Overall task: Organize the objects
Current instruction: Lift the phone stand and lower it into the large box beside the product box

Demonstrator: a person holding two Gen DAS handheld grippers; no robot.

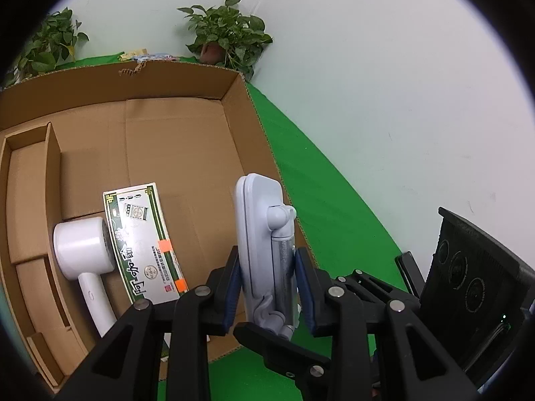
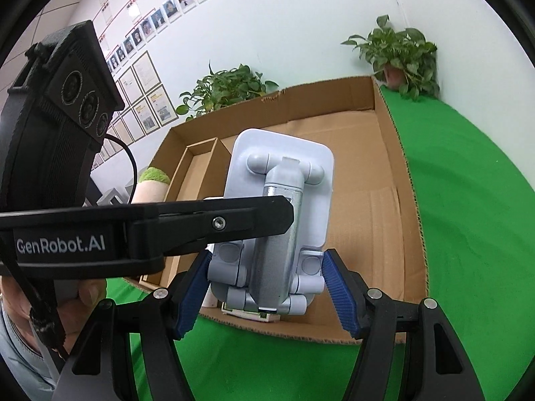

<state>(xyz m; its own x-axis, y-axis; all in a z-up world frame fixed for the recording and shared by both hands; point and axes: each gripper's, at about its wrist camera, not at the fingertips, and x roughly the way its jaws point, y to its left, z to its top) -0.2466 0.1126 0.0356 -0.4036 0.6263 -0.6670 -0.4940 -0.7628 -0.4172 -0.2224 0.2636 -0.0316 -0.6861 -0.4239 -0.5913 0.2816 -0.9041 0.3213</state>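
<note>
Cardboard box (image 1: 174, 77) holds lint remover (image 1: 82, 250) and green packet (image 1: 143, 244), lower left; left gripper (image 1: 267, 284) clamps phone stand (image 1: 260, 234); right gripper (image 2: 267, 287) spread apart

"GenRobot.AI" on the left claw (image 2: 264, 215)

Pale grey smooth plastic phone stand (image 2: 281, 180), satin sheen; its central stem (image 2: 277, 244) looks like brushed silvery metal. Behind the stand, brown corrugated cardboard box (image 1: 174, 77), matt, fluted raw edges. Inside the box: glossy white plastic lint-shaver-like device (image 1: 80, 247) and a glossy printed green-and-white paper carton (image 1: 143, 240). Under the box, green cloth (image 2: 468, 200), matt, napped.
</note>
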